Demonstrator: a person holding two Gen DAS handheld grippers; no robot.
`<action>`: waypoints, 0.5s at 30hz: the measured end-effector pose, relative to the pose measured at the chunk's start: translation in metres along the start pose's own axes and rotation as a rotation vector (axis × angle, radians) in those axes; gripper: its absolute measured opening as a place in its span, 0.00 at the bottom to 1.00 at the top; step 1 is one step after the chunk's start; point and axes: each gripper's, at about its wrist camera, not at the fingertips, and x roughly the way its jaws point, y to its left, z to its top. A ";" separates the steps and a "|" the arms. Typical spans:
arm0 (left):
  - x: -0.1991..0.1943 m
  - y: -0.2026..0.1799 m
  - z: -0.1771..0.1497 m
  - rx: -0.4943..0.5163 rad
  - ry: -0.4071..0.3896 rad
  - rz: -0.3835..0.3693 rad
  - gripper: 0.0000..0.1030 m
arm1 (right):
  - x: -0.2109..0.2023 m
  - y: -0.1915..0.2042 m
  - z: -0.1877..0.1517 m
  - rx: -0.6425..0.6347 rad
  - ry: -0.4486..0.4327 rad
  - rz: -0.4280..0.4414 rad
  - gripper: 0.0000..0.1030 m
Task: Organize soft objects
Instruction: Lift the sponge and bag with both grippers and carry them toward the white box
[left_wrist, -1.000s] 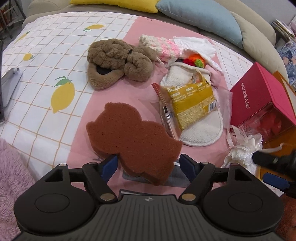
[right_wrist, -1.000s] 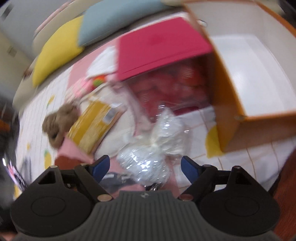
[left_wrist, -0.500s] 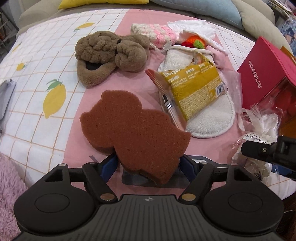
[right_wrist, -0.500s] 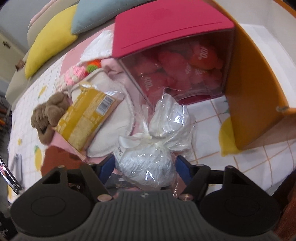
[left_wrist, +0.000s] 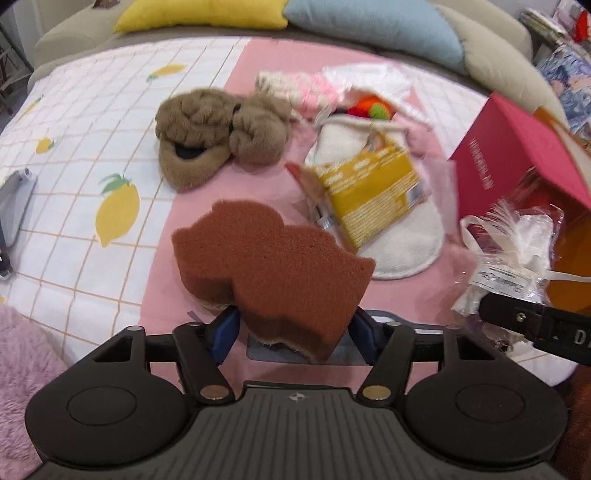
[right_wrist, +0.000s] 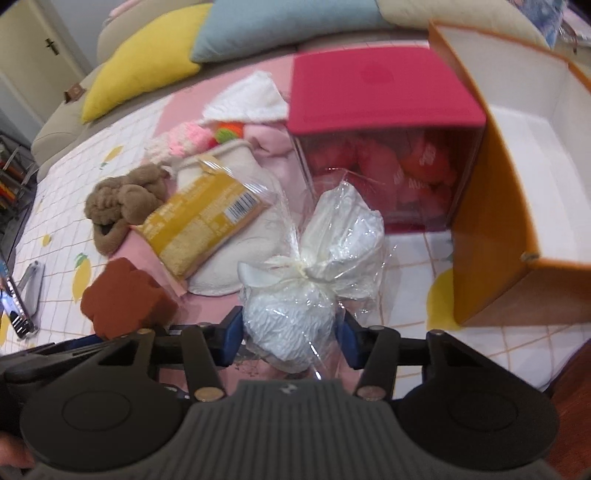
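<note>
My left gripper (left_wrist: 293, 328) is shut on a brown bear-shaped sponge (left_wrist: 269, 269) and holds it lifted above the pink sheet. The sponge also shows in the right wrist view (right_wrist: 125, 299). My right gripper (right_wrist: 290, 334) is shut on a white soft bundle wrapped in clear plastic (right_wrist: 310, 280), raised off the bed; it also shows in the left wrist view (left_wrist: 513, 254). An open orange box with a white inside (right_wrist: 524, 206) stands to the right.
A brown plush slipper (left_wrist: 218, 133), a yellow packet (left_wrist: 373, 192) on a white slipper (left_wrist: 406, 236), pink knit items (left_wrist: 310, 83) and a red-lidded clear box (right_wrist: 384, 122) lie on the bed. Yellow and blue pillows (right_wrist: 155, 70) line the back.
My left gripper closed on the sponge and lifted it. My right gripper closed on the plastic-wrapped bundle and raised it; the view steadied toward the boxes.
</note>
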 end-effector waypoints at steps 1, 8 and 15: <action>-0.006 -0.001 0.000 0.004 -0.009 -0.009 0.70 | -0.004 0.001 0.001 -0.007 -0.010 0.005 0.51; -0.043 -0.014 0.000 0.074 -0.088 -0.047 0.69 | -0.041 0.001 0.008 -0.047 -0.080 0.047 0.51; -0.077 -0.029 0.005 0.118 -0.171 -0.117 0.69 | -0.073 -0.009 0.018 -0.070 -0.153 0.085 0.51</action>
